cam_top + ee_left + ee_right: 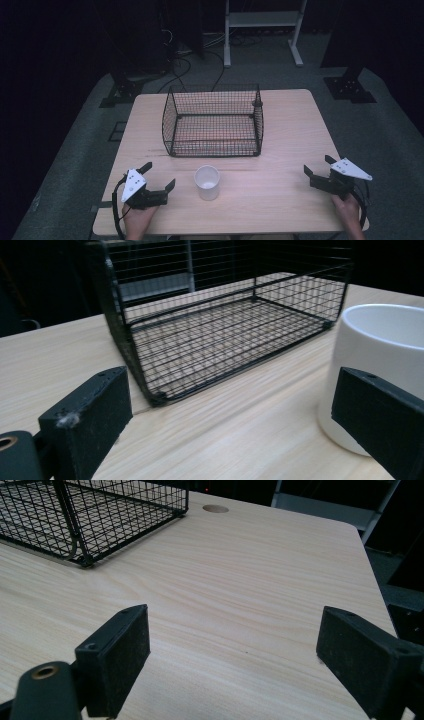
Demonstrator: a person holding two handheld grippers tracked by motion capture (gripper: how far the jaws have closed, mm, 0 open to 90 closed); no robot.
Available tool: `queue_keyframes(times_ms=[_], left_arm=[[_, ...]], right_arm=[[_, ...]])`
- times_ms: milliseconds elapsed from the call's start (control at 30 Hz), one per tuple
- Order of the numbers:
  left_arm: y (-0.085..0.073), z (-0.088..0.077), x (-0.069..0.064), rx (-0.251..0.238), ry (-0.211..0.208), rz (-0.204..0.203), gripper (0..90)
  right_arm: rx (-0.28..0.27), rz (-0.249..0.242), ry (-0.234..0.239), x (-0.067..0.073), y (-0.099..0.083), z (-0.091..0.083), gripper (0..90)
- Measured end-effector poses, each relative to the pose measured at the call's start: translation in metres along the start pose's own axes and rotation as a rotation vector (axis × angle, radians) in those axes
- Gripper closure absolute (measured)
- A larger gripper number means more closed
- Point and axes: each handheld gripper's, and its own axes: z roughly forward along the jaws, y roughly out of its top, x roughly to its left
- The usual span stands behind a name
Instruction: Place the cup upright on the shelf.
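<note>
A white cup (207,182) stands upright on the wooden table (280,130), just in front of a black wire basket (214,121) that has nothing in it. My left gripper (159,176) rests near the front left, open, its jaws pointing toward the cup. In the left gripper view the cup (385,365) sits partly behind the right jaw, and the basket (220,320) lies ahead. My right gripper (318,166) is open at the front right with bare wood between its jaws. The right gripper view catches a corner of the basket (95,515) at upper left.
A round hole (216,508) marks the table top near its far edge. Beyond the table stand a white metal frame (264,30), black stand bases (350,87) and cables on a grey floor. The table's right edge (327,135) runs close to my right gripper.
</note>
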Motion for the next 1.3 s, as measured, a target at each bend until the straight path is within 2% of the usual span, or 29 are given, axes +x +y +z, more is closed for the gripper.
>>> queue_keyframes(times_ms=[67,100,133,200,233,367,433,533,800,833,967,1067,1300], left_arm=[[0.003,0.001,-0.003,0.001,-0.028,-0.008,2.1],[0.003,0.001,-0.003,0.001,-0.028,-0.008,2.1],[0.006,0.002,-0.006,-0.012,-0.052,-0.001,2.1],[0.008,0.003,-0.008,-0.011,-0.059,0.012,2.1],[0.011,0.005,-0.011,-0.006,-0.085,0.029,2.1],[0.013,0.007,-0.014,0.004,-0.14,0.028,2.1],[0.014,0.006,-0.015,0.002,-0.15,0.031,2.1],[0.017,0.004,-0.018,-0.009,-0.186,0.033,2.1],[0.019,0.009,-0.026,0.015,-0.272,0.053,2.1],[0.019,0.009,-0.026,0.015,-0.272,0.053,2.1],[0.021,0.014,-0.031,0.037,-0.295,0.071,2.1],[0.022,0.02,-0.039,0.063,-0.335,0.091,2.1],[0.025,0.031,-0.051,0.108,-0.383,0.135,2.1]], right_arm=[[0.001,0.0,-0.002,0.0,0.0,0.0,13.0],[0.001,0.0,-0.002,0.0,0.0,0.0,13.0],[0.003,-0.002,-0.002,0.001,0.0,0.001,13.1],[0.005,-0.007,-0.003,0.001,0.0,0.001,13.0],[0.005,-0.007,-0.003,0.001,0.0,0.001,13.0],[0.005,-0.01,-0.005,0.002,0.0,0.001,13.0],[0.005,-0.009,-0.005,0.002,0.0,0.001,13.0],[0.005,-0.009,-0.005,0.002,0.0,0.001,13.0],[0.007,-0.01,-0.006,0.002,0.0,0.001,13.0],[0.007,-0.01,-0.006,0.002,0.0,0.001,13.0],[0.007,-0.009,-0.007,0.002,0.0,0.001,13.0],[0.006,-0.013,-0.008,0.002,0.0,0.001,13.0],[0.003,-0.017,-0.007,0.002,0.0,0.001,13.0]])
